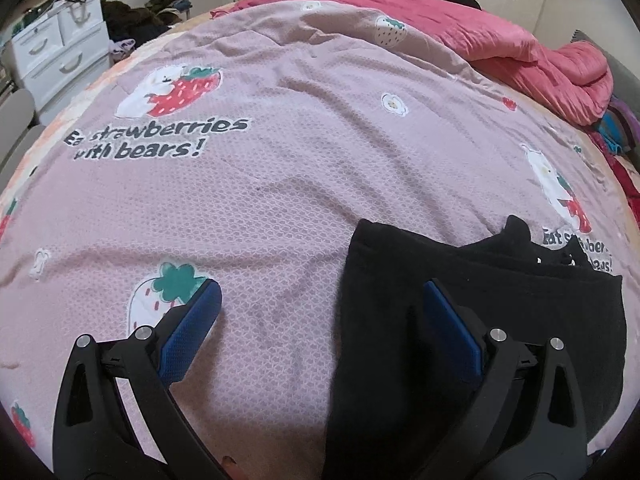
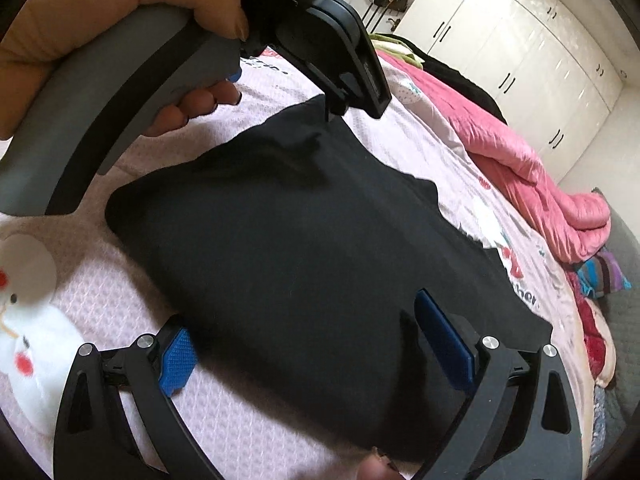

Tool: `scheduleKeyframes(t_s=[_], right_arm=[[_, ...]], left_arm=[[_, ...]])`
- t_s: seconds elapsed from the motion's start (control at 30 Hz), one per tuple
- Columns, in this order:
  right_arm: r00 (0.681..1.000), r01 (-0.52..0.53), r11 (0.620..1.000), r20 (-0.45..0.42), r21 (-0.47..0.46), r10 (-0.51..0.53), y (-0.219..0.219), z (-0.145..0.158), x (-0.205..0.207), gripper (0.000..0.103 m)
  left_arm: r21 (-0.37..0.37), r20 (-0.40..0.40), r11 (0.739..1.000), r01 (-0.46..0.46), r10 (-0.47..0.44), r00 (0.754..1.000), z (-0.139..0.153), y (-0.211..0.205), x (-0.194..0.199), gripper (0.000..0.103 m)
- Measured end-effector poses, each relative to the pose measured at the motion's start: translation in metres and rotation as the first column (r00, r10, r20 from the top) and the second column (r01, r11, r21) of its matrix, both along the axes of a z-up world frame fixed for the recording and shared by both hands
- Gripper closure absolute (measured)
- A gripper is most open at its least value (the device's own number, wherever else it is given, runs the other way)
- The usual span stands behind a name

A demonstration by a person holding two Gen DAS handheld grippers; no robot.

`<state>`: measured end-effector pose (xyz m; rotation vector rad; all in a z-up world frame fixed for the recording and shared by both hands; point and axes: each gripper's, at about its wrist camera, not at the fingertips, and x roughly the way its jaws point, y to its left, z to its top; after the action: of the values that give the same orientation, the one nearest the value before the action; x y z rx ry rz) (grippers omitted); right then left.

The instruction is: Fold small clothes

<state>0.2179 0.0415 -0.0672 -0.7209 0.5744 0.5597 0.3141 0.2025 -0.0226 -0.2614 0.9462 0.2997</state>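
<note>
garment: black piece of clothing lying mostly flat on the pink strawberry bedspread; fills the middle of the right wrist view, sits lower right in the left wrist view; looks like it's already been folded at least once, but I can't tell what kind of garment it is

left gripper: fingers spread wide, nothing pinched; one blue pad over bare bedspread, the other over the garment's left edge

right gripper: also spread wide, empty; hovering over the near edge of the cloth at the bottom of the frame

hand: upper left of the right wrist view, wrapped round the left gripper's handle

what could go wrong: dark cloth hides the layers, so a pinch could catch only the top layer and pull the fold apart; grabbing too deep might snag the bedspread too; uneven lift between the two sides would skew the next fold
</note>
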Motion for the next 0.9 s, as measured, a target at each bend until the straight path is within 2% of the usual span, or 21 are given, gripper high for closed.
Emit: scheduleKeyframes(t_s=[0.1, 0.17, 0.23, 0.33, 0.43, 0.53, 0.7, 0.77, 0.8, 0.83, 0.9], right_arm=[[0.999, -0.012, 1.0, 0.049, -0.005, 0.012, 0.003, 0.001, -0.002, 0.008], [0.997, -0.024, 1.0, 0.076, -0.002, 0.024, 0.003, 0.001, -0.004, 0.016], [0.996, -0.048, 0.999, 0.082, 0.011, 0.047, 0.001, 0.003, -0.007, 0.048], [0.99, -0.054, 0.998, 0.129, 0.039, 0.048, -0.003, 0.01, -0.012, 0.07], [0.988, -0.038, 0.995, 0.15, 0.092, 0.024, -0.011, 0.021, -0.015, 0.079], [0.99, -0.008, 0.987, 0.137, 0.158, -0.014, -0.025, 0.033, -0.01, 0.081], [0.989, 0.039, 0.968, 0.126, 0.247, -0.072, -0.048, 0.048, -0.009, 0.083], [0.989, 0.059, 0.959, 0.111, 0.277, -0.093, -0.057, 0.052, -0.009, 0.084], [0.989, 0.079, 0.949, 0.093, 0.305, -0.113, -0.065, 0.056, -0.007, 0.084], [0.989, 0.093, 0.941, 0.078, 0.327, -0.124, -0.07, 0.058, -0.008, 0.084], [0.987, 0.12, 0.924, 0.056, 0.364, -0.15, -0.081, 0.063, -0.008, 0.085]], left_arm=[[0.004, -0.009, 1.0, -0.003, 0.003, 1.0, -0.002, 0.002, 0.002, 0.009], [-0.006, -0.009, 1.0, -0.006, 0.006, 1.0, -0.003, 0.004, 0.002, 0.009], [-0.012, -0.01, 1.0, -0.004, 0.004, 1.0, -0.003, 0.004, 0.002, 0.009], [-0.02, -0.016, 1.0, 0.001, -0.001, 1.0, -0.004, 0.004, 0.003, 0.009], [-0.053, -0.017, 0.999, 0.007, -0.008, 1.0, -0.005, 0.004, 0.003, 0.009], [-0.08, -0.011, 0.997, 0.024, -0.025, 1.0, -0.005, 0.0, 0.004, 0.009], [-0.198, 0.019, 0.978, 0.06, -0.057, 0.998, -0.005, -0.011, 0.004, 0.01], [-0.23, 0.053, 0.968, 0.104, -0.095, 0.994, 0.001, -0.025, 0.004, 0.016], [-0.234, 0.063, 0.965, 0.122, -0.11, 0.992, 0.003, -0.031, 0.004, 0.027], [-0.245, 0.077, 0.958, 0.149, -0.134, 0.988, 0.006, -0.04, 0.005, 0.043], [-0.263, 0.103, 0.947, 0.186, -0.164, 0.981, 0.013, -0.057, 0.005, 0.061]])
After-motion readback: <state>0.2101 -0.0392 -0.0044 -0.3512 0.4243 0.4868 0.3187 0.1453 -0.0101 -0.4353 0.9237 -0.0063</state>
